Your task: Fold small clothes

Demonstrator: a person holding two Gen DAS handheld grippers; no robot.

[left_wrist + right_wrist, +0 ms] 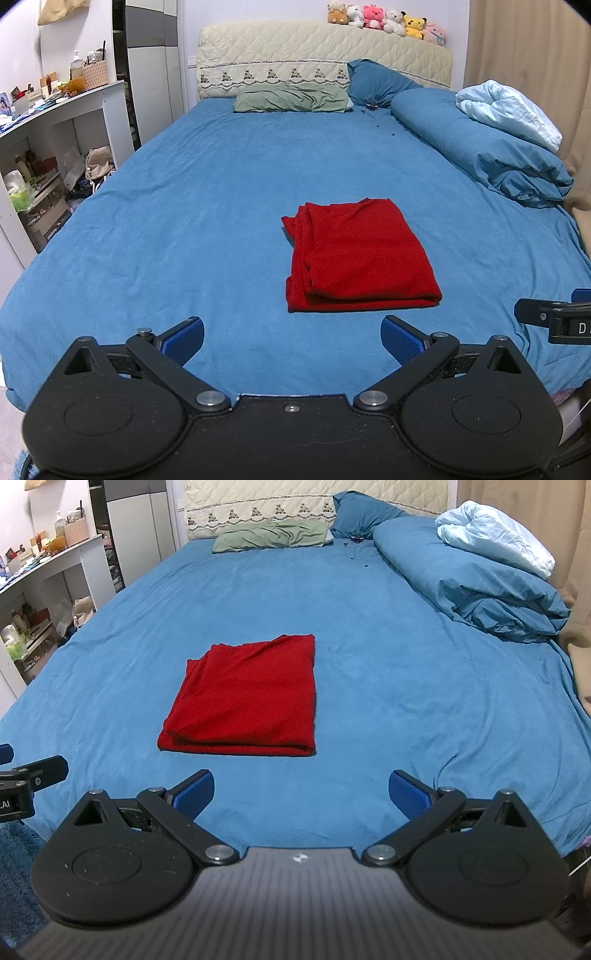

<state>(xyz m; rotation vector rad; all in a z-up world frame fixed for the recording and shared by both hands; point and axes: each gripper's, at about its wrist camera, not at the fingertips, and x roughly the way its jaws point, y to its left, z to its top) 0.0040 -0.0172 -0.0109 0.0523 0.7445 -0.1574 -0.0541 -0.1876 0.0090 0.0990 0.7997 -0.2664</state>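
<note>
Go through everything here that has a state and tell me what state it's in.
Red cloth: folded, flat on the bed, not held.
Left gripper: open, empty.
Right gripper: open, empty.
Blue duvet: bunched along the bed's edge.
Green pillow: lying flat, rumpled.

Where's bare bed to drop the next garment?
Bare blue bedsheet between the folded red cloth and the rolled blue duvet, and left of the cloth toward the white shelf unit. Crowded at the head: green pillow, blue pillow.
</note>
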